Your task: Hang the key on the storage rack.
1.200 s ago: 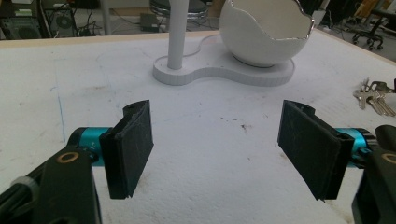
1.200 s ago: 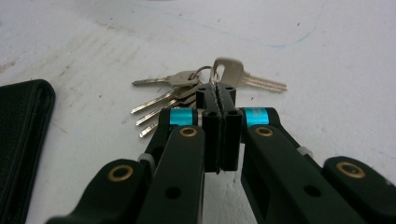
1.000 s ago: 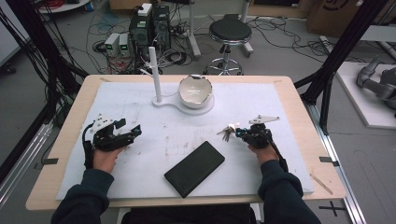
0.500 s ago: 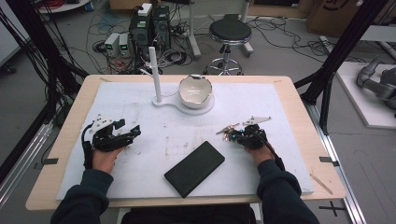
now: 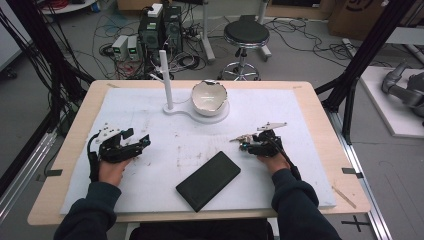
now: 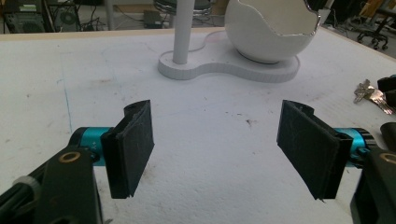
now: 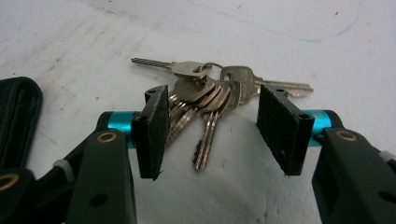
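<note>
Several keys [image 7: 210, 100] on one ring lie loose on the white mat [image 5: 150, 115], between the parted jaws of the right gripper [image 7: 212, 133], which have just been opening. Light, hard and slippery, they would likely splay and dangle; pinching the stacked heads near the ring looks safest. Left gripper [image 6: 219, 149] rests apart, holding nothing.

No lettering, label, brand, number or sign can be read anywhere; any stamping on the keys [image 7: 205, 100] is too blurred to tell, and the dark flat case [image 5: 208, 180] on the table shows a blank face
</note>
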The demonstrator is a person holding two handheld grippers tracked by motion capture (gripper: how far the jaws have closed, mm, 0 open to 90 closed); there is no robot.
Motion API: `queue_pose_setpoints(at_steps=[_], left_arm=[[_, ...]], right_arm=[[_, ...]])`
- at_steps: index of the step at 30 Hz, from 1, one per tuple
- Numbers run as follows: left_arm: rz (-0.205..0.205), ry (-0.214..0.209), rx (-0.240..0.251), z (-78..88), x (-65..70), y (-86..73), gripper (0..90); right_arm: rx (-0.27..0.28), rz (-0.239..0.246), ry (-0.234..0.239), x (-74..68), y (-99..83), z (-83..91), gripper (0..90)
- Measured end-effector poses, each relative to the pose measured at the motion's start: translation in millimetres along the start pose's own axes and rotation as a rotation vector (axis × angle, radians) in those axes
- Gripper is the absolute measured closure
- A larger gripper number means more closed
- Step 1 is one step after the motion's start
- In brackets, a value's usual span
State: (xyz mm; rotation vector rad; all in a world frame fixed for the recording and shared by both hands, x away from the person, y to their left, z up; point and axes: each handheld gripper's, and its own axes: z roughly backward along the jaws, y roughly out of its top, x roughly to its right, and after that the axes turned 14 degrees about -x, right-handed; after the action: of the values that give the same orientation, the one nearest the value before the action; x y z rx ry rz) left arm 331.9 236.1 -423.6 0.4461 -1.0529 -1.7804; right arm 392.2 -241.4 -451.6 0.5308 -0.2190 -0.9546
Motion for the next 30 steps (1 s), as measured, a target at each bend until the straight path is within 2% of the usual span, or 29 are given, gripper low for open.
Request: queue_pose_setpoints(at_steps=[1,2,3,6,7,8,9,11,13,15,17,18,23,25,29,30], left_arm=[[0.0,0.0,-0.002,-0.2,0.3,0.1,27.0],[0.0,0.001,-0.003,-0.4,0.4,0.1,27.1],[0.002,-0.002,-0.003,-0.9,0.8,0.1,27.1],[-0.002,-0.004,-0.007,-2.0,1.8,0.2,27.1],[-0.001,-0.006,-0.007,-2.1,2.1,0.2,27.2],[-0.003,-0.005,-0.007,-2.0,2.0,0.3,27.2],[-0.003,-0.003,-0.007,-2.0,1.7,0.2,27.2],[0.002,-0.002,-0.008,-1.9,1.1,0.0,27.2],[0.003,0.0,-0.01,-1.8,0.6,-0.5,27.2],[0.006,0.0,-0.009,-1.2,0.6,-0.9,27.2],[0.0,0.003,-0.009,-0.3,-0.3,-0.9,27.2],[0.001,0.002,-0.01,-0.2,-0.4,-1.0,27.2],[0.004,0.003,-0.006,0.1,0.4,-1.0,27.2],[0.003,0.003,-0.007,-0.2,0.3,-0.9,27.2],[0.005,0.003,-0.005,-0.1,0.4,-0.9,27.2],[0.005,0.002,-0.005,-0.1,0.3,-0.9,27.2]], right_arm=[[0.0,0.0,0.0,0.0,0.0,0.0,46.4],[-0.003,-0.004,-0.028,-1.7,0.4,-0.1,52.1],[-0.003,-0.004,-0.028,-1.7,0.4,-0.1,52.1],[-0.005,-0.034,-0.025,5.2,-0.4,2.1,73.9],[-0.001,-0.082,0.023,16.0,-1.7,2.6,83.1],[0.002,-0.108,0.057,19.7,-2.3,2.5,83.7],[0.002,-0.108,0.057,19.7,-2.3,2.5,83.7],[0.013,-0.152,0.125,28.6,-4.4,1.7,84.2],[0.013,-0.153,0.13,28.9,-4.4,1.9,84.3],[0.017,-0.148,0.13,28.7,-4.5,2.7,85.3],[0.048,-0.126,0.148,27.0,-3.5,6.5,88.8],[0.056,-0.113,0.13,24.1,-2.7,8.7,88.9],[0.049,-0.032,0.105,14.8,-1.1,10.1,88.8],[0.045,0.001,0.077,10.2,-0.3,9.0,88.2],[-0.005,0.044,0.041,4.4,0.2,1.0,86.3],[-0.001,0.048,0.037,3.8,0.4,1.0,86.3]])
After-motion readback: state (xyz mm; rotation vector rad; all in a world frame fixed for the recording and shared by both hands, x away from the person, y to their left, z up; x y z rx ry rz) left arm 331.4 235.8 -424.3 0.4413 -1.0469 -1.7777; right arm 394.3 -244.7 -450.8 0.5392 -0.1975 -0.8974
